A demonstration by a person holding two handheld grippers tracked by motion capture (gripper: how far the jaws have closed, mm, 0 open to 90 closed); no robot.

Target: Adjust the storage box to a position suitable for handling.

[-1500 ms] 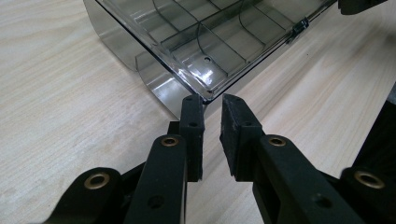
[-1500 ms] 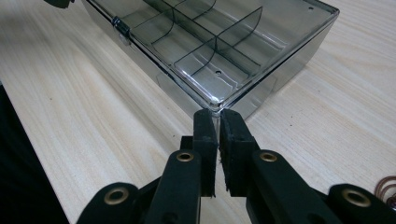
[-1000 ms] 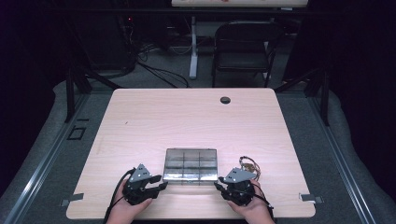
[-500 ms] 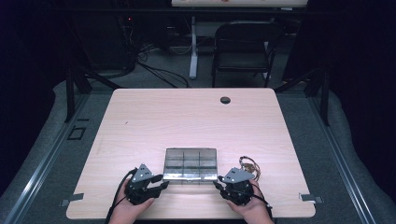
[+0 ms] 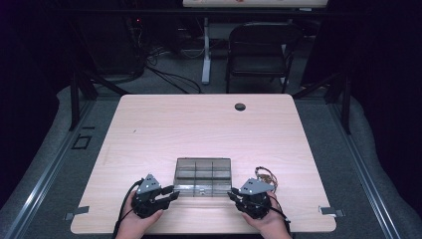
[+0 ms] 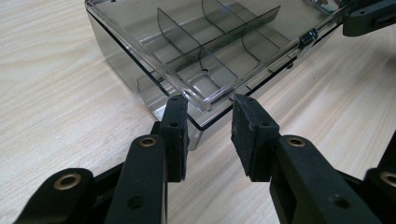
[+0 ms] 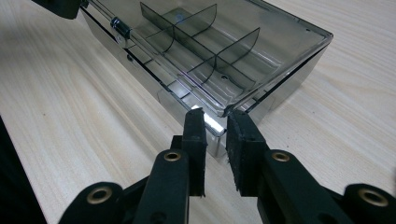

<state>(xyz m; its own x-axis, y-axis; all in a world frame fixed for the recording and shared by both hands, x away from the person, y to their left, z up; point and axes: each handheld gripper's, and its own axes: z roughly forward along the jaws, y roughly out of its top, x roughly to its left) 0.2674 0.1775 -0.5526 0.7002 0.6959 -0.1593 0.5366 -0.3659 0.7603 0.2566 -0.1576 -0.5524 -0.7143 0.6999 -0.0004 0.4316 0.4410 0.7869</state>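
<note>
A smoky clear compartment box (image 5: pixel 203 175) lies with its lid down near the table's front edge. My left gripper (image 5: pixel 174 193) is at its front left corner and my right gripper (image 5: pixel 233 195) at its front right corner. In the left gripper view the jaws (image 6: pixel 208 123) flank the corner of the box (image 6: pixel 201 42), with a gap on each side. In the right gripper view the jaws (image 7: pixel 215 123) stand narrower, their tips right at the other corner of the box (image 7: pixel 210 42), and I see no firm grip. Both pairs of jaws have just been closing.
A small metal latch (image 6: pixel 308 37) sits on the box's front wall. A coil of thin wires (image 5: pixel 266 175) lies right of the box. The wooden table (image 5: pixel 199 129) has a black grommet hole (image 5: pixel 240 106) at the back. A folding chair (image 5: pixel 259 50) stands beyond it.
Both hands hold their places at the box's front corners. The box has not shifted. Any narrowing of the jaws is too small to make out from above.
</note>
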